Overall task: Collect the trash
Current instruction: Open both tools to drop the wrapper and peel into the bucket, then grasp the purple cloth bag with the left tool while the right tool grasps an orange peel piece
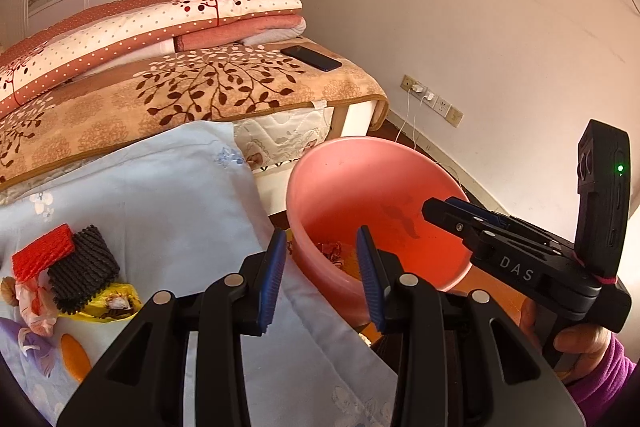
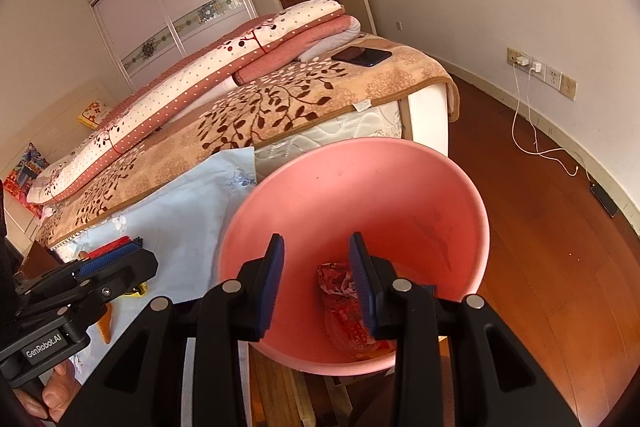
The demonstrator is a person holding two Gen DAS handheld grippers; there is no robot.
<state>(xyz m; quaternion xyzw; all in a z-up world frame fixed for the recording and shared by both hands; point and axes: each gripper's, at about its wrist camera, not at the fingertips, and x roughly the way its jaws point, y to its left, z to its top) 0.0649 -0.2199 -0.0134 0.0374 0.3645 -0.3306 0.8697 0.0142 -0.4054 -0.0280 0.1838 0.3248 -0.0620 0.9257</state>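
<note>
Over the pink basin (image 2: 360, 187) holding red wrappers (image 2: 344, 291), both the right gripper (image 2: 316, 283) and the left gripper (image 1: 320, 279) stand apart and empty, so the drop seems done; next comes a reach left to the litter pile (image 1: 68, 275).

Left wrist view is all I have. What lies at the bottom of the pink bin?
Observer: A crumpled red wrapper lies in the pink bin, right below the open, empty right gripper.
Operator: Does the white charger cable reach anything?
Observer: Yes, the white charger cable runs across the wooden floor to a dark device by the baseboard.
Operator: Anything at the bed's far end?
Observer: A yellow patterned pillow leans against the headboard.
</note>
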